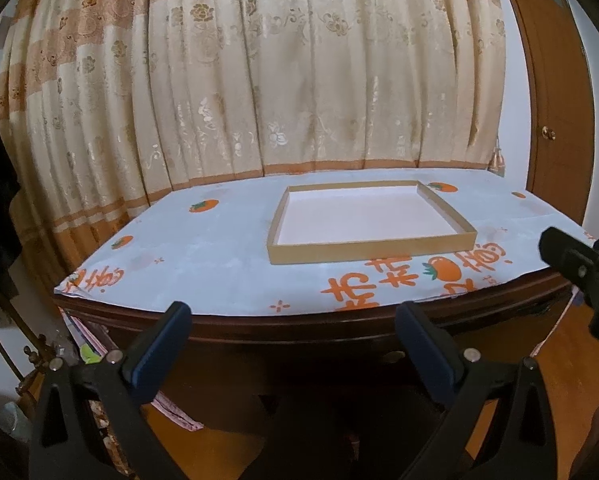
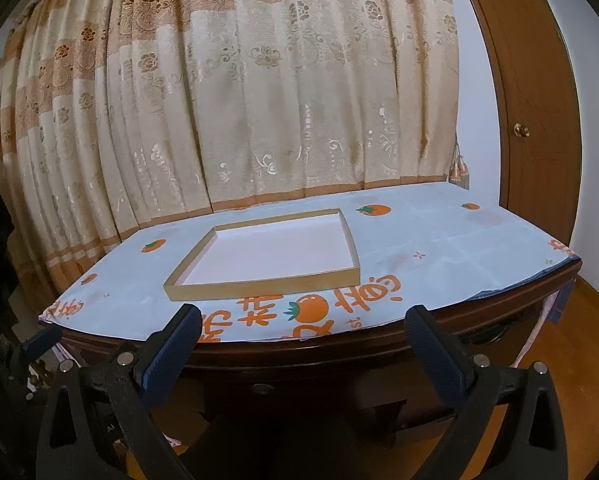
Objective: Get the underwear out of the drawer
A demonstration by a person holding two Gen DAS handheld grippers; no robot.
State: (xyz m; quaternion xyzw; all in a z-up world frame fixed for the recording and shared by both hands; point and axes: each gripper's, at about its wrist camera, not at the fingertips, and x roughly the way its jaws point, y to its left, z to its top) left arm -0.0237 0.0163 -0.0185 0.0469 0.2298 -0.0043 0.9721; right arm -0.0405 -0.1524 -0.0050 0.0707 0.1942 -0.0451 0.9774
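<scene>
Two grippers wait before the dresser [image 1: 339, 344], both spread wide and empty: I keep my left gripper [image 1: 293, 322] and right gripper [image 2: 303, 326] level with its dark front because the drawer [image 2: 339, 384] there is, I judge, the first target. Its knob [image 2: 264, 389] sits between the right fingers. No underwear shows; presumably it lies inside the closed drawer. On the cloth [image 1: 219, 256], an empty shallow tray [image 1: 373, 249] probably awaits it

Cream pleated curtain [image 2: 259, 100] banded with tan floral brocade, pale blue paper cover [image 2: 439, 248] printed with orange persimmons and orange characters, shallow tan cardboard tray [image 2: 267, 286] with white inside, dark reddish-brown wooden bench [image 2: 339, 356], brown wooden door [image 2: 535, 80] with brass knob.
</scene>
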